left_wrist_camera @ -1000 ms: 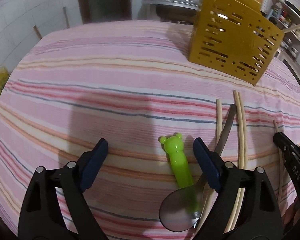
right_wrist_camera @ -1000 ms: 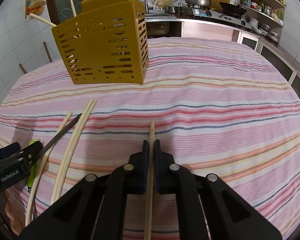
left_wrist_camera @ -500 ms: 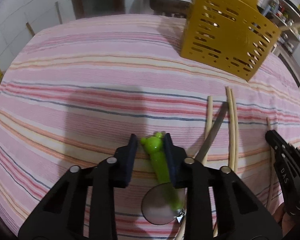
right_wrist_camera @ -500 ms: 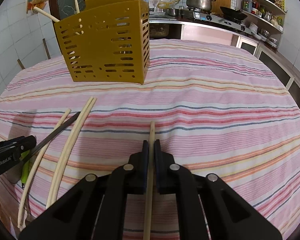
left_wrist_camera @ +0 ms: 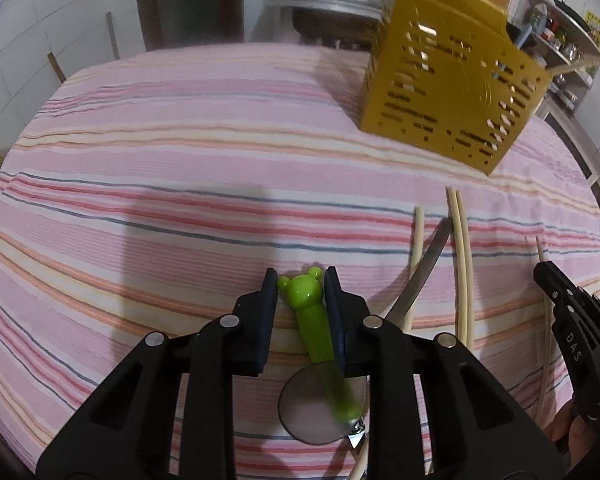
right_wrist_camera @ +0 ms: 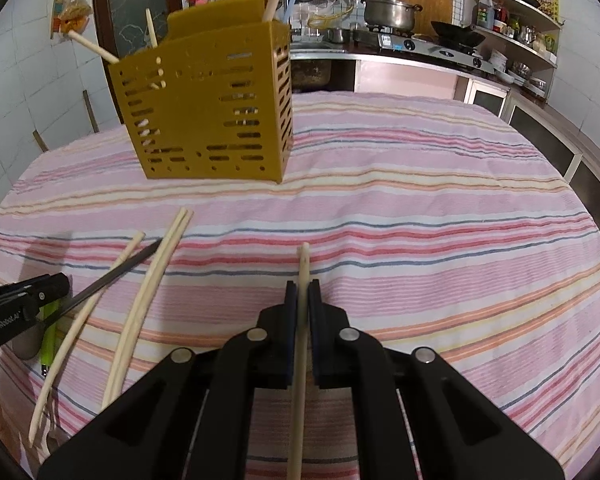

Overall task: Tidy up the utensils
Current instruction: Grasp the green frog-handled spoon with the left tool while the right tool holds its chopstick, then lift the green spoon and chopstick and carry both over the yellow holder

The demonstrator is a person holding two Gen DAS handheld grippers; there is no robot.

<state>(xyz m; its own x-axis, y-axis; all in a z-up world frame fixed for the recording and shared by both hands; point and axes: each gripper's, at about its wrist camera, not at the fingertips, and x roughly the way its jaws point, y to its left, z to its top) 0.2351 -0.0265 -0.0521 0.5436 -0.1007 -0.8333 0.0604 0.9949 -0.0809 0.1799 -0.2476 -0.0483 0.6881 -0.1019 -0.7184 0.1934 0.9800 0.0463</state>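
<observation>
Striped tablecloth (right_wrist_camera: 420, 208) — steel pot (right_wrist_camera: 389, 11) behind

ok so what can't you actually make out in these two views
- Left wrist view: the green spoon has a blurred bowl, its lower part behind the left gripper.
- Right wrist view: the chopstick in the right gripper runs off the bottom edge.
- Both views: what the yellow holder contains is walled off; only stick tips show.
- Shelf items: too small.
</observation>
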